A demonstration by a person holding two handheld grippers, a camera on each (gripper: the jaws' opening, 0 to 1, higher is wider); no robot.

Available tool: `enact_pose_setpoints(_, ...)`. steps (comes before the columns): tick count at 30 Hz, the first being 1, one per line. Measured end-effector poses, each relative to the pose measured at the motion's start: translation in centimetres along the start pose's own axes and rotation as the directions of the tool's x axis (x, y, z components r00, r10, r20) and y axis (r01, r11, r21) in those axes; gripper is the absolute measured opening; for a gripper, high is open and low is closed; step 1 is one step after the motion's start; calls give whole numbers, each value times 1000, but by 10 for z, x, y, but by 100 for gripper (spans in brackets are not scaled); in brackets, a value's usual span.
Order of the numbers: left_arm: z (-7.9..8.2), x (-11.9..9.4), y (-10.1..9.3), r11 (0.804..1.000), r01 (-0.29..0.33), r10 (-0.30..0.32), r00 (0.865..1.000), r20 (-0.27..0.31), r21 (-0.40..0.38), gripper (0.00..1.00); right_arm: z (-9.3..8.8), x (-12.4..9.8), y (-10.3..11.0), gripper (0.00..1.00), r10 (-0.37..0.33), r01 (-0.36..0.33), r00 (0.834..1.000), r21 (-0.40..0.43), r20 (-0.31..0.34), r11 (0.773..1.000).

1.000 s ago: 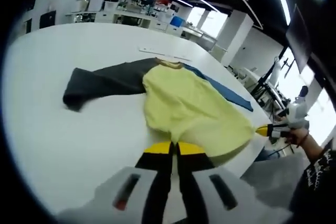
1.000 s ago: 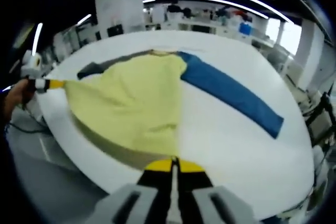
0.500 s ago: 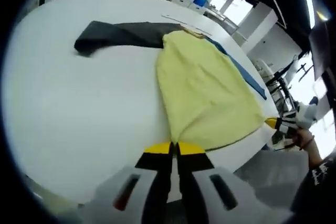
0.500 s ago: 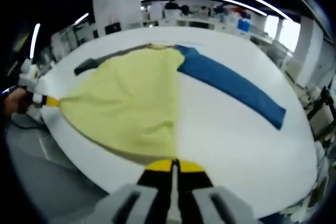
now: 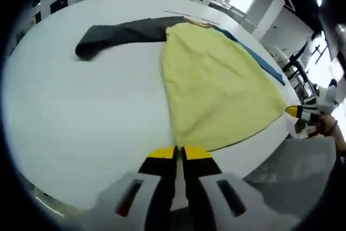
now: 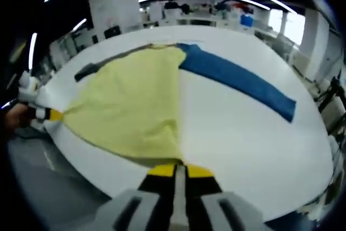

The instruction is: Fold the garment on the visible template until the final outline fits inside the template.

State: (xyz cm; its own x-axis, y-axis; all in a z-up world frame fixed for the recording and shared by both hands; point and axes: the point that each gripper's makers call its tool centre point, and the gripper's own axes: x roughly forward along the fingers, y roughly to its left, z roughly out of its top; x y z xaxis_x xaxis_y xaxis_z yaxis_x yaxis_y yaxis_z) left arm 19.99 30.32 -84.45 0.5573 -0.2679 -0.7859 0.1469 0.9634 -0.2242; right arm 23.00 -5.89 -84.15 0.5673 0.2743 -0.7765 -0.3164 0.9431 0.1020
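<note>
A garment with a yellow body (image 5: 216, 79), a dark grey sleeve (image 5: 119, 32) and a blue sleeve (image 5: 262, 64) lies spread on a white round table (image 5: 81, 123). My left gripper (image 5: 179, 153) is shut on one corner of the yellow hem at the table's near edge. My right gripper (image 6: 179, 169) is shut on the other hem corner. The hem is stretched taut between them. In the right gripper view the yellow body (image 6: 130, 106) runs to the left gripper (image 6: 52, 114), with the blue sleeve (image 6: 238, 78) to the right. The right gripper (image 5: 296, 113) shows beside a hand (image 5: 327, 125).
A thin pale strip (image 5: 189, 14) lies on the table beyond the collar. The table edge (image 6: 81, 155) runs just under the hem, with floor below. Desks and equipment (image 6: 216, 17) stand far behind. A hand (image 6: 16, 118) holds the left gripper.
Both grippers have drawn the hem outward and toward the near table edge. The yellow body now lies flatter and more stretched. The sleeves have stayed on the table.
</note>
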Motion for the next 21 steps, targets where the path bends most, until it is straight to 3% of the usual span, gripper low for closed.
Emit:
enact_pose_setpoints(2, 3, -2, 1, 1000, 2, -2, 1000, 11, 5, 11, 1, -3, 0, 11, 13, -13, 1000, 25, 4, 1000)
enact_pose_setpoints(5, 19, -7, -3, 999, 32, -36, 995, 89, 40, 22, 8, -6, 3, 18, 40, -41, 999, 62, 31, 997)
enact_pose_setpoints(9, 36, -15, -4, 994, 25, -42, 987, 156, 111, 38, 17, -9, 6, 20, 68, -72, 996, 75, 56, 995)
enact_pose_setpoints(14, 48, -18, -3, 986, 39, -71, 978, 197, 161, 53, 14, -6, 6, 19, 73, -75, 997, 57, 36, 996)
enact_pose_setpoints(18, 52, -20, -5, 983, 51, -88, 974, 210, 176, 59, 21, -6, 14, 18, 126, -138, 988, 153, 85, 978)
enact_pose_setpoints(21, 54, -21, -9, 979, 62, -104, 970, 219, 194, 64, 25, -4, 13, 18, 128, -145, 987, 184, 98, 972)
